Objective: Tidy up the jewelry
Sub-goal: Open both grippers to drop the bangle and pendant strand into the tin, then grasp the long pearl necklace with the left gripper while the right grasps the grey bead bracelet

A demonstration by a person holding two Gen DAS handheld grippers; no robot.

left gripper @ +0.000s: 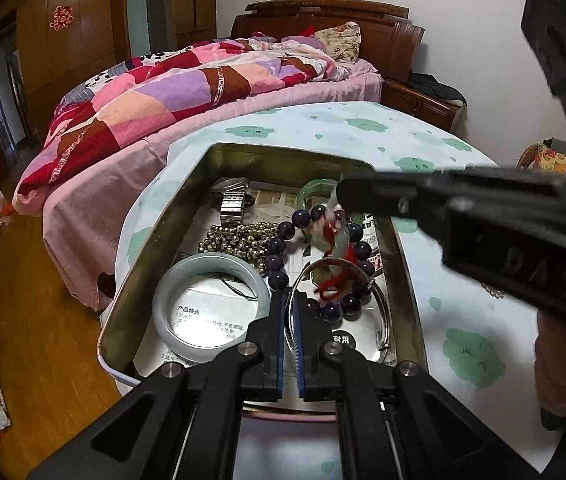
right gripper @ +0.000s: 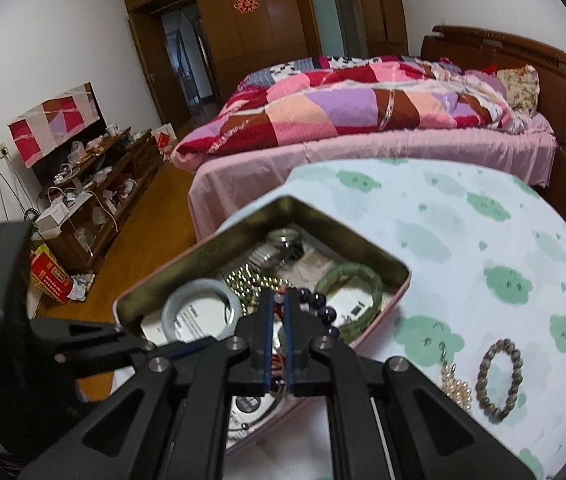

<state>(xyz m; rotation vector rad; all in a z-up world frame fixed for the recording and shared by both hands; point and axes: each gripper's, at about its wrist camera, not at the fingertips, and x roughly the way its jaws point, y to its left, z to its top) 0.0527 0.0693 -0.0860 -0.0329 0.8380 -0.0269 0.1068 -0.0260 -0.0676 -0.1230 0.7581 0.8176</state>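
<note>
both grippers closed, right gripper pinching a red-corded pendant above the crowded tin.

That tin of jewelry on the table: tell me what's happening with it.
A person is sorting jewelry into an open metal tin with two tools. The right hand-held gripper is shut on a jade pendant with a red cord, which dangles above the purple bead bracelet. The left hand-held gripper is shut, low over the near end beside a pale bangle. A watch is already inside; a brown bead bracelet waits on the cloth.
</note>
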